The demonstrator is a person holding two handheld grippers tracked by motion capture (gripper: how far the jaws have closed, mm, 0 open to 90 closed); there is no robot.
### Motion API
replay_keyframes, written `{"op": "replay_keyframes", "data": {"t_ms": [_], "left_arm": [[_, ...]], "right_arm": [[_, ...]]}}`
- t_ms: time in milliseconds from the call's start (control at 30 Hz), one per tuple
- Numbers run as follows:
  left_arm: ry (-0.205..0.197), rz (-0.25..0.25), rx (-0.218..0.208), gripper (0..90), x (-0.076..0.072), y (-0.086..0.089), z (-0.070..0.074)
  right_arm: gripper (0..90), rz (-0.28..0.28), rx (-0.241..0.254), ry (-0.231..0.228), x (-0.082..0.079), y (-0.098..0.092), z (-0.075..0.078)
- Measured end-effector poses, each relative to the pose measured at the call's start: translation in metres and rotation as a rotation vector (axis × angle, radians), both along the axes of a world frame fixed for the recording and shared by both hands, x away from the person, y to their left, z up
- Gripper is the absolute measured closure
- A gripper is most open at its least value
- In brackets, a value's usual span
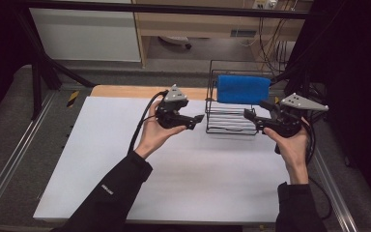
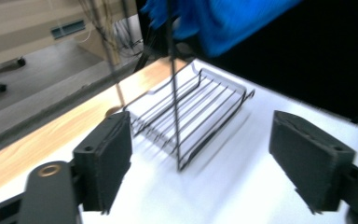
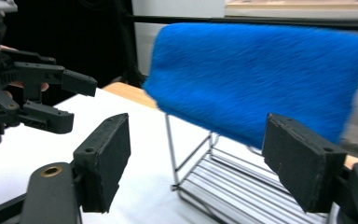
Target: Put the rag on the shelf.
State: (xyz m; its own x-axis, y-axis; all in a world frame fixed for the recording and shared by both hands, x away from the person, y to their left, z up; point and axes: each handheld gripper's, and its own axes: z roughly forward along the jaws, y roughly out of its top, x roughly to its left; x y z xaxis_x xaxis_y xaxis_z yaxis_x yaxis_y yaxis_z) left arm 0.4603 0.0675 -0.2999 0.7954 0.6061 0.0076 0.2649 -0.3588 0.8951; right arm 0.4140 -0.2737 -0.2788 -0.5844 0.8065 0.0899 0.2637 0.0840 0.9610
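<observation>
A black wire rack (image 1: 229, 123) stands at the back right of the white table (image 1: 174, 183), and a blue fuzzy cloth (image 1: 243, 89) hangs over its top bar. My left gripper (image 1: 196, 120) hovers just left of the rack, open and holding nothing. My right gripper (image 1: 252, 112) is at the rack's right front corner, also open and holding nothing. In the left gripper view the rack (image 2: 191, 116) lies ahead between the wide jaws, under the cloth (image 2: 223, 23). In the right gripper view the cloth (image 3: 261, 79) hangs close ahead over the rack (image 3: 228, 182), with the left gripper (image 3: 77, 105) farther left.
A wooden strip (image 1: 125, 91) runs along the table's far edge. Metal rails (image 1: 9, 159) flank the table on both sides. A cabinet (image 1: 87, 34) and hanging cables (image 1: 270, 43) are beyond the table. The white surface in front of the rack is bare.
</observation>
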Motion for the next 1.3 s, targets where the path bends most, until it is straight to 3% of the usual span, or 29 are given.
{"op": "replay_keyframes", "data": {"t_ms": [333,467,667,967,1167,1300], "left_arm": [[0.052,0.084,0.039,12.4,-0.027,0.075,-0.034],[0.066,0.126,0.045,11.6,-0.038,0.103,-0.046],[0.086,0.161,0.050,11.0,-0.056,0.136,-0.064],[0.135,0.191,0.039,10.9,-0.077,0.169,-0.097],[0.153,0.192,0.031,11.1,-0.088,0.184,-0.117],[0.178,0.190,0.047,11.1,-0.091,0.190,-0.129]], "right_arm": [[7.6,0.045,-0.035,0.076,-0.004,0.026,-0.023],[5.3,0.045,-0.025,0.072,-0.008,0.034,-0.034],[2.7,0.072,-0.039,0.104,-0.016,0.044,-0.053],[1.2,0.092,-0.072,0.182,-0.029,0.044,-0.092],[0.6,0.085,-0.091,0.234,-0.038,0.034,-0.120],[0.6,0.091,-0.088,0.274,-0.043,0.026,-0.137]]}}
